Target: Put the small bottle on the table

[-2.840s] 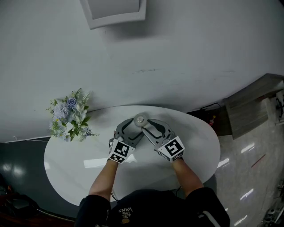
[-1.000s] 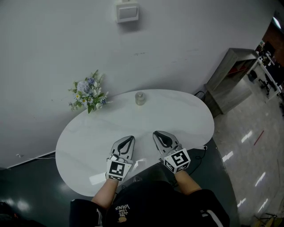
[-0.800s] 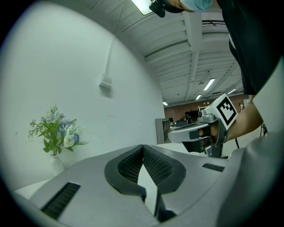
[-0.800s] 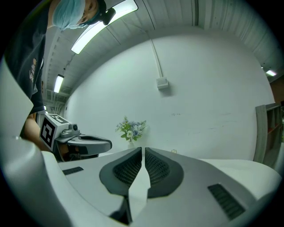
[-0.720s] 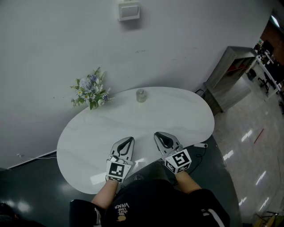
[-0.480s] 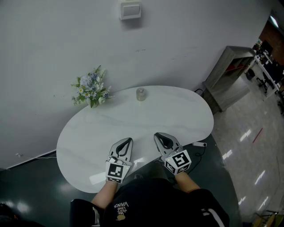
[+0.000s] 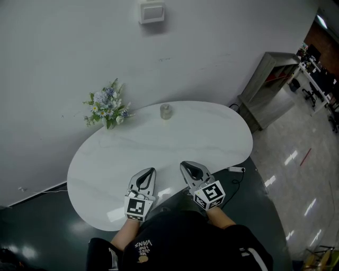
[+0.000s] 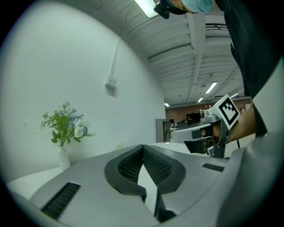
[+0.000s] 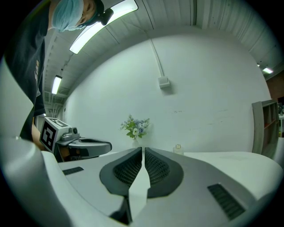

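The small clear bottle point(image 7: 166, 111) stands upright near the far edge of the white oval table point(image 7: 212, 137), and shows small in the right gripper view as the bottle point(image 9: 178, 149). My left gripper point(image 7: 148, 172) is shut and empty over the table's near edge. Beside it my right gripper point(image 7: 193, 168) is also shut with nothing held. Both are far from the bottle. The right gripper point(image 8: 177, 132) shows in the left gripper view; the left gripper point(image 9: 106, 144) shows in the right gripper view.
A vase of pale blue and white flowers point(image 7: 106, 108) stands at the table's far left by the wall. A grey cabinet point(image 7: 267, 84) is at the right. A white box point(image 7: 152, 11) hangs on the wall. A cable with a white plug point(image 7: 235, 170) lies on the dark floor.
Since the earliest frame both grippers have let go of the bottle and drawn back to the near edge. Over the last second they shifted only slightly nearer to me.
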